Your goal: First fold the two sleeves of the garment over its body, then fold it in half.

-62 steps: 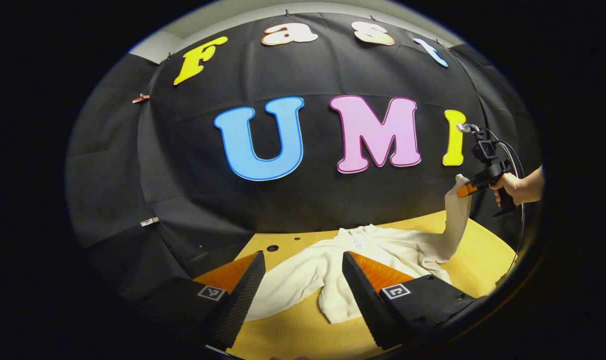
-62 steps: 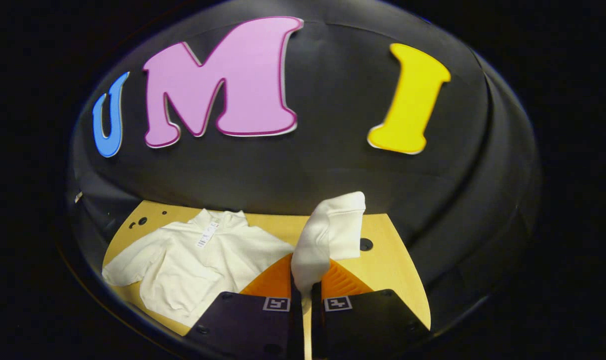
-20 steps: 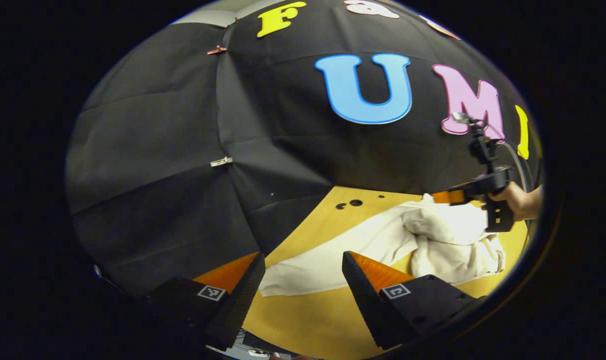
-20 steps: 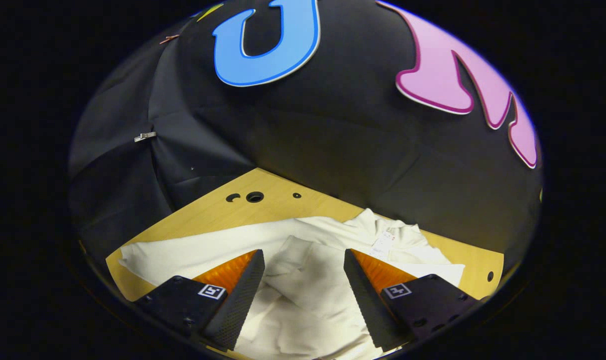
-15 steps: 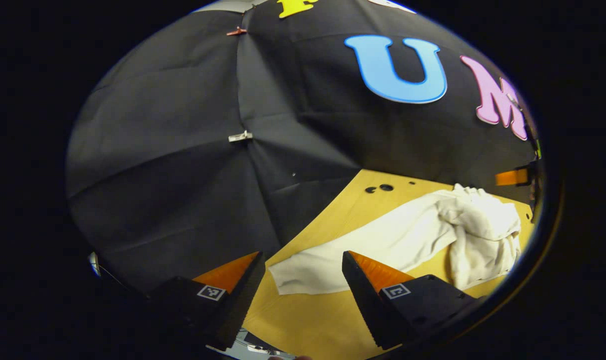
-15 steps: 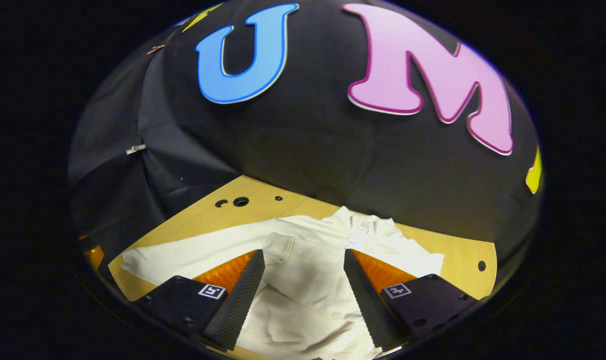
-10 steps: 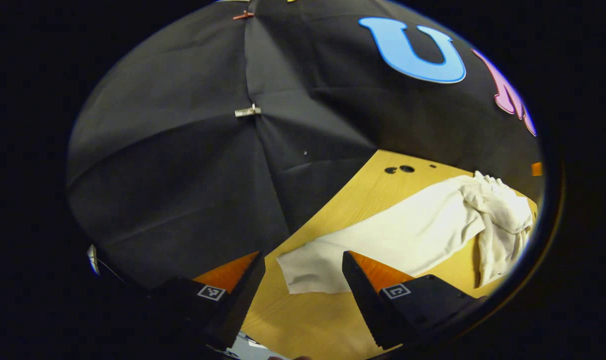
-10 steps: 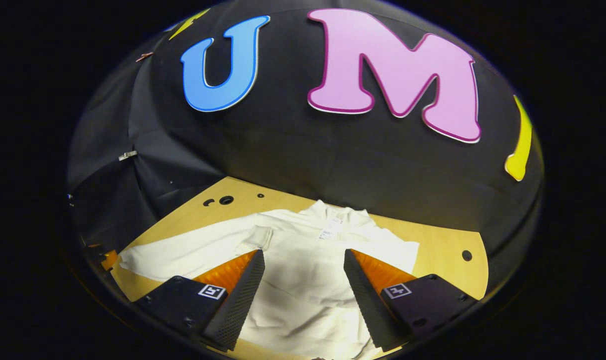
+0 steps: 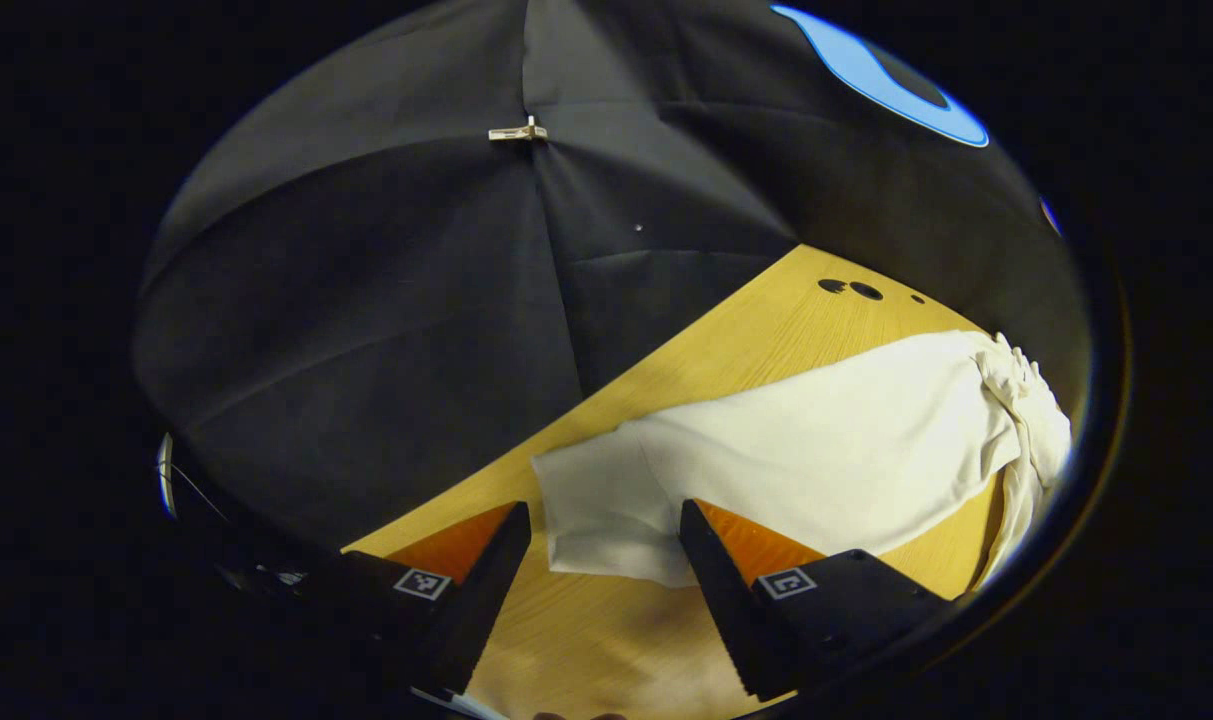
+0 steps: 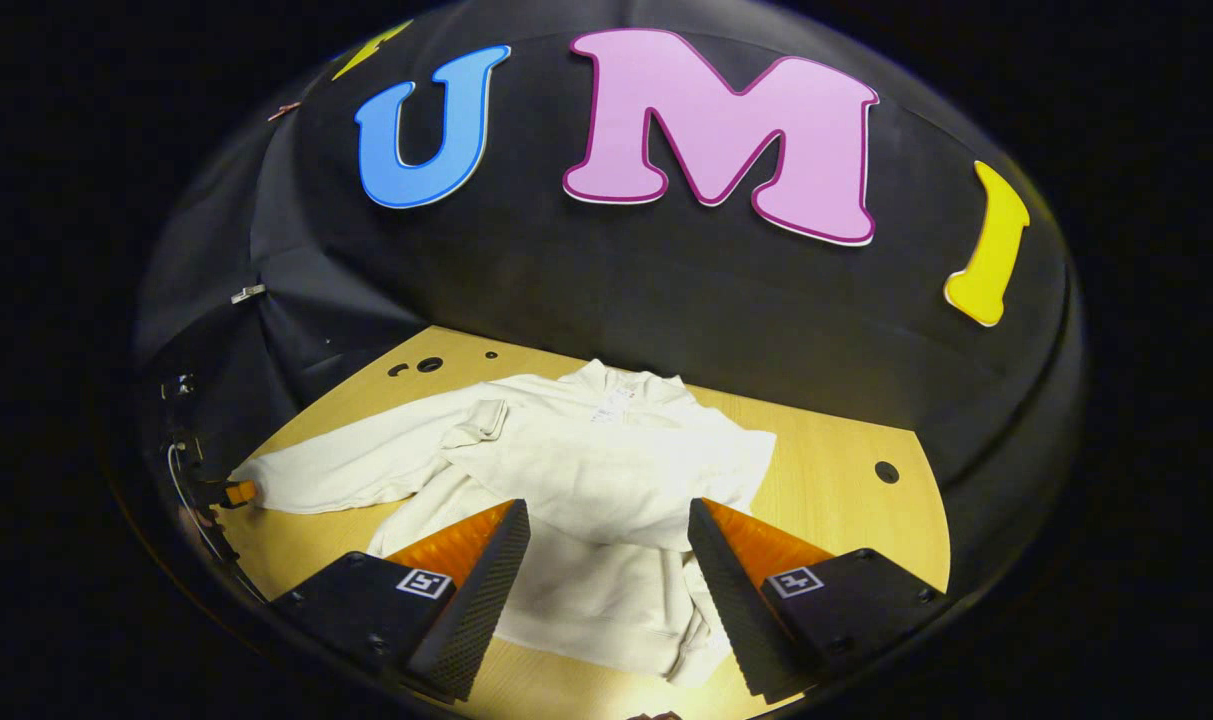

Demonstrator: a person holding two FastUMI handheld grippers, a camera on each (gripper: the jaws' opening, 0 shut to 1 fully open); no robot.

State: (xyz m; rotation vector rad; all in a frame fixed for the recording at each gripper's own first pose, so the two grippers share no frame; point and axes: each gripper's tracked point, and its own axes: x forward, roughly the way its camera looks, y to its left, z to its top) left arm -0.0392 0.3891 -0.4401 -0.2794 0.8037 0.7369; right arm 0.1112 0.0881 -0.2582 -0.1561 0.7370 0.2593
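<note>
Garment: cream garment [image 10: 606, 470] spread flat on the wooden table [image 10: 846, 500].
Left tongs [image 9: 598, 560]: fingers apart, its outstretched sleeve's cuff [image 9: 596, 500] between them.
Right tongs [image 10: 606, 560]: fingers apart above its body.

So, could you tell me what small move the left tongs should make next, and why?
Probably ease the open left tongs down and forward to close on the outstretched sleeve's cuff, which lies flat on the table between them; the other sleeve already lies across the body.
</note>
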